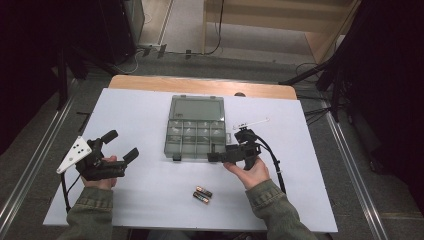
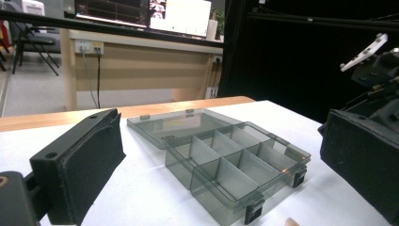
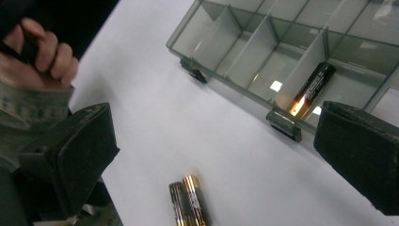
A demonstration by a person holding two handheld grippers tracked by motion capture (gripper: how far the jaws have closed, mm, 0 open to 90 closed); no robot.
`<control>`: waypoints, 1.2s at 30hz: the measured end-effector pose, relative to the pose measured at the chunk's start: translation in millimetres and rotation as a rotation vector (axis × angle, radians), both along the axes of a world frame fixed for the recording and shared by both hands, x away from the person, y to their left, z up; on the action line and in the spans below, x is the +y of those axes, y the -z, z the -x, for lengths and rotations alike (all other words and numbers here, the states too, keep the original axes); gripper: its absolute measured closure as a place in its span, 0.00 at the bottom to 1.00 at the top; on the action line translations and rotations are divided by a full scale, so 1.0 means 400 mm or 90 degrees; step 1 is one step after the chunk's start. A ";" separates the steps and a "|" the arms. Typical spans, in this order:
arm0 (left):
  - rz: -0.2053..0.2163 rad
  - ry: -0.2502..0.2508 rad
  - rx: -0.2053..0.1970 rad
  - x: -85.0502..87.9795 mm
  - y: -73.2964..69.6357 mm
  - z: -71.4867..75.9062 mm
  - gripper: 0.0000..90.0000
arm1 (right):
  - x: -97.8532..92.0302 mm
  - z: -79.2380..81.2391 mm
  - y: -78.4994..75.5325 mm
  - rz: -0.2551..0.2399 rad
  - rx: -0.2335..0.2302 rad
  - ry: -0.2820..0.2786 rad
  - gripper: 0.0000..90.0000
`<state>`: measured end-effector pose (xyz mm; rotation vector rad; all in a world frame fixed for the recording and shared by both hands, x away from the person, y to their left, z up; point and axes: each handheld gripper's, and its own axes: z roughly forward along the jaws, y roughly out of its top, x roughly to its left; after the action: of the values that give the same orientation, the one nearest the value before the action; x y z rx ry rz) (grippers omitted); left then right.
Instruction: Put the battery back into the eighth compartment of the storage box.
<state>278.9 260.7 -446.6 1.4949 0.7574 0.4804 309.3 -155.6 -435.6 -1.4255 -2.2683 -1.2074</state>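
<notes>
A grey see-through organiser box [image 1: 173, 141] lies open mid-table, its lid [image 1: 196, 108] folded back. One battery [image 3: 310, 88] lies in a front compartment of the box [image 3: 235, 92]. Two more batteries [image 1: 202, 194] lie side by side on the white sheet in front; the right gripper view has the pair [image 3: 189, 203] below its jaws. My right gripper [image 1: 214, 152] is open at the box's front right corner, nothing between its jaws [image 3: 216, 122]. My left gripper [image 1: 121, 143] is open and empty, left of the box and pointing at it [image 2: 223, 125].
The white sheet [image 1: 150, 200] covers the table, with a wooden strip [image 1: 200, 85] along the far edge. The right gripper's cable [image 1: 275, 160] loops beside that hand. Dark stands and floor cables surround the table. A desk with monitors [image 2: 141, 14] stands beyond.
</notes>
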 end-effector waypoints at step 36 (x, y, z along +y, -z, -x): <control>0.000 0.000 -0.004 -0.001 0.000 0.001 0.00 | 0.153 0.047 0.026 0.277 -0.016 -0.216 0.07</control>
<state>278.7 260.1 -446.5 1.4924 0.7526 0.4848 290.4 -94.6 -446.2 -1.0722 -2.7626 -0.6615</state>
